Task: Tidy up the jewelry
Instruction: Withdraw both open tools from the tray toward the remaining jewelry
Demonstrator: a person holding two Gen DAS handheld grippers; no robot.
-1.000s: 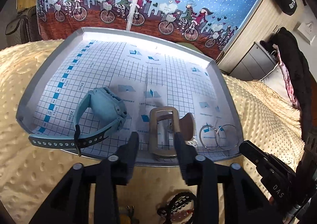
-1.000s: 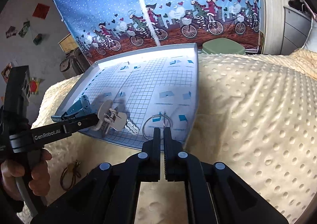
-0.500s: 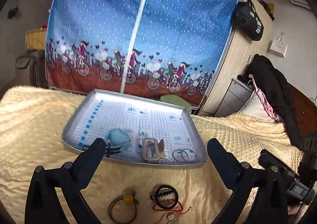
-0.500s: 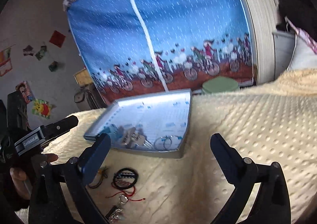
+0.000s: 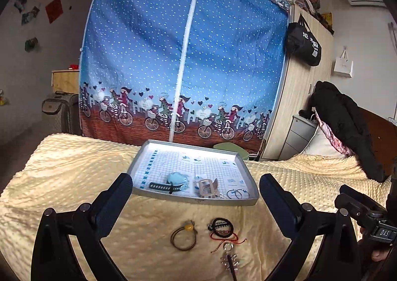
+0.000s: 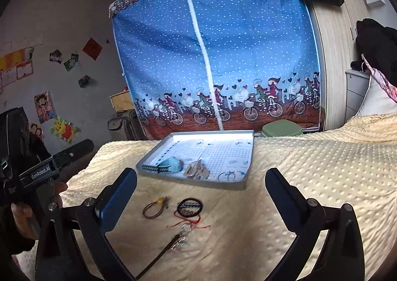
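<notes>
Both the left hand-held gripper point(image 5: 196, 189) and right hand-held gripper point(image 6: 201, 181) hung wide open and empty above the brown elastic hair tie with a yellow bead point(image 5: 183, 237) lying on the cream dimpled bedspread point(image 5: 74, 169) just short of the grey metal tray point(image 5: 193, 200), and that light, floppy loop looked best pinched at its firm bead.

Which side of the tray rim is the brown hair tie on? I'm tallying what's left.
Outside: the brown hair tie lies on the blanket before the tray.
</notes>
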